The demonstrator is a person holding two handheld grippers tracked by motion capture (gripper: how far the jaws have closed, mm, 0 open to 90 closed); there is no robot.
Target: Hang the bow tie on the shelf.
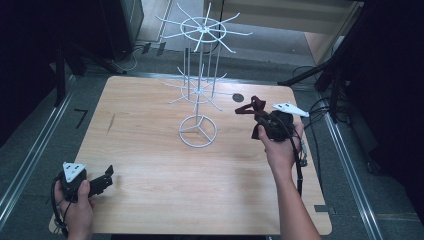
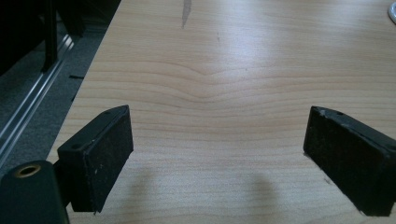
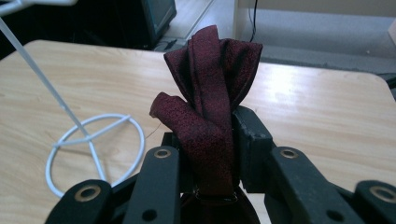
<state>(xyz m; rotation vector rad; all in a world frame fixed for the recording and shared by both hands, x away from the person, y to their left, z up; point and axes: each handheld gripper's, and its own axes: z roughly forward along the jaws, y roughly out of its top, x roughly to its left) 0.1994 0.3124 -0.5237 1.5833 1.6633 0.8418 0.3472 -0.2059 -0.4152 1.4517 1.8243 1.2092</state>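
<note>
While our left gripper [image 1: 102,181] waits near the table's [image 1: 150,165] near left corner, its jaws spread wide over bare wood with nothing between them, the work belongs to the other side. Moving rightward, we come to the white wire rack [image 1: 198,80] standing toward the table's far edge, roughly midway along it, its ring base [image 1: 198,131] flat on the wood and its thin prongs fanning out in two tiers above. Just right of that rack, our right gripper [image 1: 260,117] is held above the table's right half, its jaws clamped tight on a dark red strip of cloth [image 1: 251,106], which looks to us like a folded necktie. In the right gripper view the cloth [image 3: 210,93] rises bunched and doubled over between the pads, a loop of it standing clear above them, with the rack's base [image 3: 93,149] off to the left and lower.

We judge this to be the carrying step: the cloth is gripped and lifted but not yet on any prong. Next, as we read it, the right hand must bring the loop level with a free prong, slide it over the tip, and only then let the jaws part. Thin wire and limp cloth leave little margin, so the loop could slip past the prong.
</note>
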